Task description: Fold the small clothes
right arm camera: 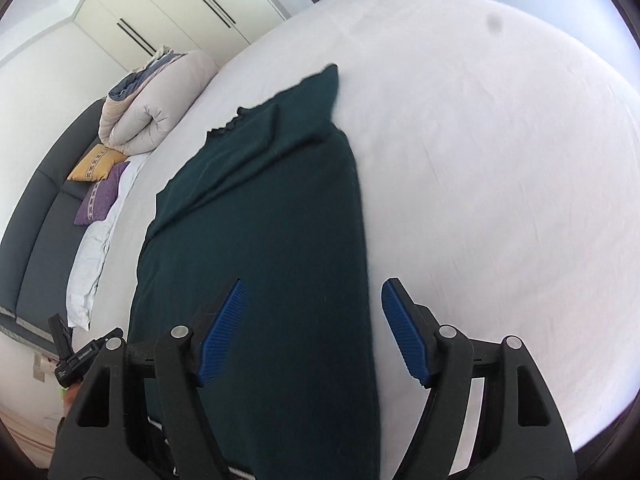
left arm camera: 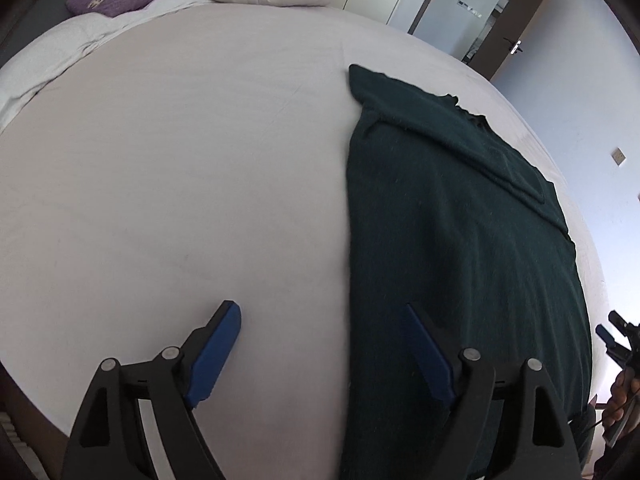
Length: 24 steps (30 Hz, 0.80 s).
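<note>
Blue-padded left gripper, nearest the lens, is held wide apart and empty, straddling the left edge of the dark green garment; right gripper is likewise spread and empty over the garment's right edge. Garment: laid lengthwise on the white bed sheet, sides already folded inward into a long strip, frilled neckline toward 11 o'clock in the right view. Step judged in hand: the hem-to-collar fold. Both near corners are best pinched together, level, all layers caught, and carried evenly toward 12 o'clock. Both tools are angled downward above the near hem. Outward: rolled duvet, yellow cushion, purple cushion, wardrobe doors.
</note>
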{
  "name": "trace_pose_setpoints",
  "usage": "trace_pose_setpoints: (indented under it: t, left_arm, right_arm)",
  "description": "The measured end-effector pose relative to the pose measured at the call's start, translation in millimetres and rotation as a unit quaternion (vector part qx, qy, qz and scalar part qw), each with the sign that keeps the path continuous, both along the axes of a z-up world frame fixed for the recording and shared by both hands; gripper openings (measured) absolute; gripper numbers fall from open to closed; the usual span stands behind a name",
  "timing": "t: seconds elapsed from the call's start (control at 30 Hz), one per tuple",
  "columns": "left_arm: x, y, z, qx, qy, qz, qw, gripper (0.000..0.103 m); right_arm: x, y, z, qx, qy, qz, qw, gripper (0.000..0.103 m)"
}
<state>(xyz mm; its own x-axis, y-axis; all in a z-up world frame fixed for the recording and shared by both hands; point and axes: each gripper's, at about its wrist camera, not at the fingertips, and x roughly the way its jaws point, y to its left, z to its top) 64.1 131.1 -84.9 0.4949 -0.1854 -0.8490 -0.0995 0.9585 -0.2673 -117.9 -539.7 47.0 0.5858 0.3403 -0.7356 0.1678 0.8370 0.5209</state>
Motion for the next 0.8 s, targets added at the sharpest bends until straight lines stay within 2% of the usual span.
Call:
trace_pose_setpoints:
  t: [0.07,0.13,0.27,0.33,0.5,0.63,0.77,0.8]
  left_arm:
    - [-15,-1,0,0.005,-0.002,-0.001,1.0,0.086]
    - [-25,-5,0,-0.004,0.009,-0.013,0.9999,0.091]
    - [-36,-16,-4,-0.004,0.037,-0.056,0.9977,0.091]
    - [-39,-16,-4,-0.018,0.049,-0.068,0.9963,0.09]
    - [-43,-14,-6,-0.034,0.086,-0.098,0.9909,0.078]
    - [-43,-6,-6,-0.062,0.115,-0.104,0.9859,0.062]
    - [-41,-4,-7,-0.084,0.138,-0.101,0.9817,0.046]
    - [-42,-3,-8,-0.098,0.144,-0.101,0.9796,0.045]
  right_arm:
    - [-22,4,-14,-0.001,0.025,0.008,1.0,0.07]
    - [-43,5,-21,0.001,0.018,0.006,1.0,0.07]
    - [-63,5,-26,0.032,0.025,0.008,0.999,0.07]
    - [-72,3,-28,0.052,0.033,0.009,0.998,0.07]
    - [-89,-6,-34,0.096,0.039,0.007,0.995,0.069]
    - [-99,-16,-39,0.143,0.044,-0.006,0.989,0.069]
    - [-102,-18,-40,0.158,0.053,-0.008,0.986,0.068]
    - [-102,-18,-40,0.162,0.055,-0.007,0.985,0.068]
